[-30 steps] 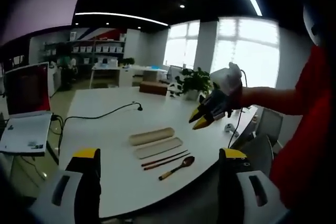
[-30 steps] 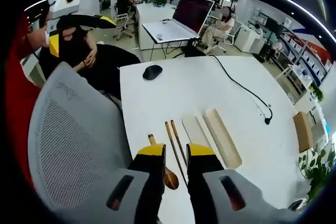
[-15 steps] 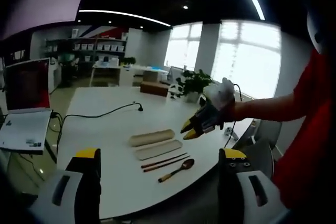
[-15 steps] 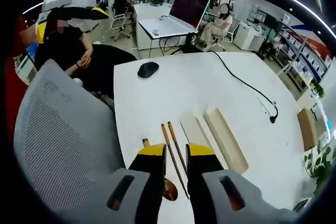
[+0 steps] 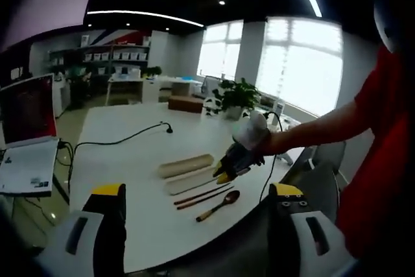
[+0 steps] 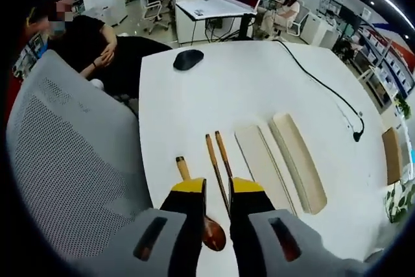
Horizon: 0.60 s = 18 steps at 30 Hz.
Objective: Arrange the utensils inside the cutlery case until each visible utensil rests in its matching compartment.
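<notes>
A beige cutlery case [image 5: 185, 165] and its flat lid [image 5: 189, 183] lie side by side on the white table [image 5: 130, 160]. A pair of wooden chopsticks [image 5: 202, 196] lies beside the lid, then a wooden spoon [image 5: 219, 205]. My left gripper [image 5: 196, 191] stands wide open at the table's near edge, holding nothing. My right gripper [image 5: 224, 172] hovers low over the lid and chopsticks. In the right gripper view its jaws [image 6: 217, 186] stand almost together with nothing held. They sit over the chopsticks [image 6: 217, 154] and the spoon [image 6: 183, 168], with the lid [image 6: 259, 163] and case [image 6: 299, 160] to the right.
A black mouse [image 6: 188, 60] and a black cable [image 6: 324, 85] lie further out on the table. A grey mesh chair [image 6: 65, 173] stands against the table's edge. A person in black [image 6: 84, 37] sits behind it. An open laptop [image 5: 26, 134] is on the neighbouring desk.
My right gripper has come down and in from above the table's edge to just over the lid and chopsticks. The left gripper stays open in place.
</notes>
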Each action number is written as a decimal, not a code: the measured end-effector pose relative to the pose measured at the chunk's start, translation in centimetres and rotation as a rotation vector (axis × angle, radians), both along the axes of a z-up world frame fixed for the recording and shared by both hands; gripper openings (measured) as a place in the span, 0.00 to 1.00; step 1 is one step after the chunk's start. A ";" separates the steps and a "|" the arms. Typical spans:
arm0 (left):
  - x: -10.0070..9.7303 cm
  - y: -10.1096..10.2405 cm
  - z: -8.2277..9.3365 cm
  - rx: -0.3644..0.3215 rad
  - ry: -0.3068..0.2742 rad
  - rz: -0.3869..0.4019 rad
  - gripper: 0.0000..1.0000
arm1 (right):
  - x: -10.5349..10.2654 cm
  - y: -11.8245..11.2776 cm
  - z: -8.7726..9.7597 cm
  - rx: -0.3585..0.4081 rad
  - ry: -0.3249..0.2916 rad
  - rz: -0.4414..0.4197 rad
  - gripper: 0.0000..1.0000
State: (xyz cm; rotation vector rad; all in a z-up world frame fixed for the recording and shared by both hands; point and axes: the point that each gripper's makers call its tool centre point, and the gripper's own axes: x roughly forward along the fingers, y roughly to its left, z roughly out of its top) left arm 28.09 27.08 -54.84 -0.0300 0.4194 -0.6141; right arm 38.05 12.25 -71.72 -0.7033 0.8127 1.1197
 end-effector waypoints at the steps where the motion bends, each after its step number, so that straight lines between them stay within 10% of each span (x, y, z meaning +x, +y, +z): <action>1: 0.1 0.0 0.0 0.001 0.000 -0.002 0.93 | 0.0 0.1 0.1 0.013 0.002 -0.009 0.09; 18: 0.8 0.3 0.2 -0.002 -0.002 0.013 0.94 | -0.3 0.3 -2.4 -0.011 0.040 -0.005 0.21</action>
